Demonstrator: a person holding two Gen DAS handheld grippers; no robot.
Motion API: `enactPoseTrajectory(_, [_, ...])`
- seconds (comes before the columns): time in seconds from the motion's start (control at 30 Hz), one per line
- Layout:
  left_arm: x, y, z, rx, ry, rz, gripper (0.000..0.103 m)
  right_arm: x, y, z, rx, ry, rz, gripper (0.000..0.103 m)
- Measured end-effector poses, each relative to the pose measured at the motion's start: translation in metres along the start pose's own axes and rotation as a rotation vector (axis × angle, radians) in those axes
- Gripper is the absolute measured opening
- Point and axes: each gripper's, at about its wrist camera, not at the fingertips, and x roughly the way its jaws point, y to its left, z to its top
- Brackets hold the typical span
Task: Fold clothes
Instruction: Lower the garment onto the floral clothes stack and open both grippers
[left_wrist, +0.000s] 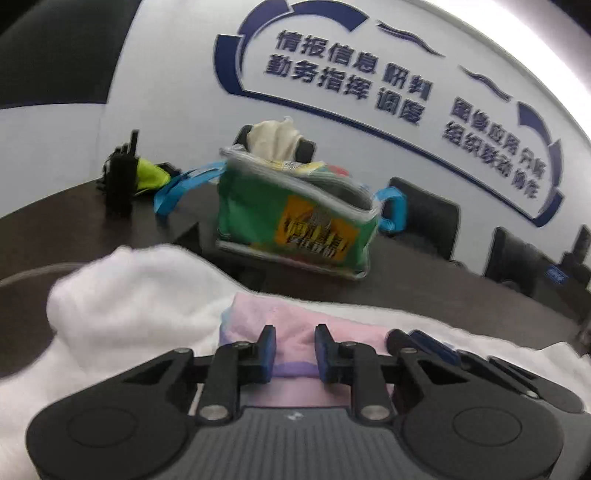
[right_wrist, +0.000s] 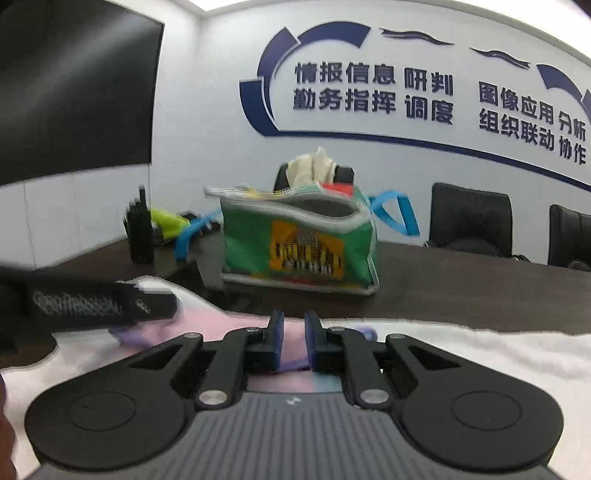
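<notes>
Nearest the lens in each wrist view is a claw working at the pink garment (left_wrist: 295, 325), which lies on a white cloth (left_wrist: 122, 295) spread over the dark tabletop (left_wrist: 424, 291). Taking the green bag (left_wrist: 295, 218) as the landmark, the garment sits on the near side of it, well short of the bag.

The left claw (left_wrist: 294, 350) has its blue pads a modest gap apart, with a ridge of pink and lilac fabric rising between them; whether the pads actually press on that ridge I cannot tell, since the fabric looks narrower than the gap. The right claw (right_wrist: 294, 341) has its pads drawn closer, a thin strip of lilac-pink cloth showing between them, so it looks pinched on the garment's edge. In the right view the left claw's body crosses the lower left, so the two are working side by side along the same hem. That pairing suits a fold: two corners gripped together can be carried over as one straight edge. The white cloth probably serves as a clean folding surface.

Beyond the garment stands the green bag, unzipped, with cream and coloured clothes (left_wrist: 273, 138) bulging from its top, likely the supply still to be folded. To its left stands a black radio (left_wrist: 120, 177) beside something yellow-green (left_wrist: 151, 173). Behind the bag, black chairs (right_wrist: 472, 218) line the wall.
</notes>
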Motion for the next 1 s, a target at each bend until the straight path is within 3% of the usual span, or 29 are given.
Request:
enactPoseTrajectory(0.13, [-0.001, -0.012, -0.019, 0.078, -0.083, 0.029, 0.021, 0.002, -0.006, -0.019, 0.019, 0.006, -0.029, 0.012])
enactPoseTrajectory(0.3, [0.003, -0.014, -0.026, 0.118, -0.083, 0.015, 0.023, 0.002, -0.008, -0.028, 0.039, 0.008, -0.039, 0.012])
enactPoseTrajectory(0.47, [-0.003, -0.01, -0.01, 0.15, -0.04, -0.005, 0.024, -0.003, -0.015, -0.024, 0.067, 0.018, -0.029, 0.012])
enactPoseTrajectory(0.6, [-0.043, -0.011, 0.002, 0.196, -0.133, 0.065, 0.026, -0.037, -0.028, -0.005, 0.096, -0.06, -0.052, 0.013])
enactPoseTrajectory(0.67, [-0.075, -0.014, 0.008, 0.213, -0.166, 0.029, 0.033, -0.062, -0.033, 0.005, 0.095, -0.116, -0.065, 0.014])
enactPoseTrajectory(0.73, [-0.106, -0.017, 0.006, 0.209, -0.146, 0.001, 0.054, -0.094, -0.036, 0.007, 0.084, -0.122, -0.055, 0.017])
enactPoseTrajectory(0.8, [-0.136, -0.019, -0.005, 0.195, -0.096, -0.036, 0.06, -0.126, -0.039, 0.008, 0.072, -0.123, -0.042, 0.033])
enactPoseTrajectory(0.83, [-0.148, -0.019, -0.014, 0.185, -0.064, -0.059, 0.062, -0.142, -0.04, 0.008, 0.066, -0.124, -0.036, 0.056])
enactPoseTrajectory(0.87, [-0.157, -0.017, -0.026, 0.175, -0.041, -0.081, 0.065, -0.157, -0.042, 0.003, 0.055, -0.111, -0.031, 0.069])
enactPoseTrajectory(0.9, [-0.162, -0.015, -0.041, 0.17, -0.008, -0.091, 0.069, -0.172, -0.045, -0.006, 0.041, -0.086, -0.027, 0.071])
enactPoseTrajectory(1.0, [-0.177, -0.01, -0.084, 0.159, 0.09, -0.116, 0.07, -0.209, -0.054, -0.041, 0.013, 0.021, -0.012, 0.081])
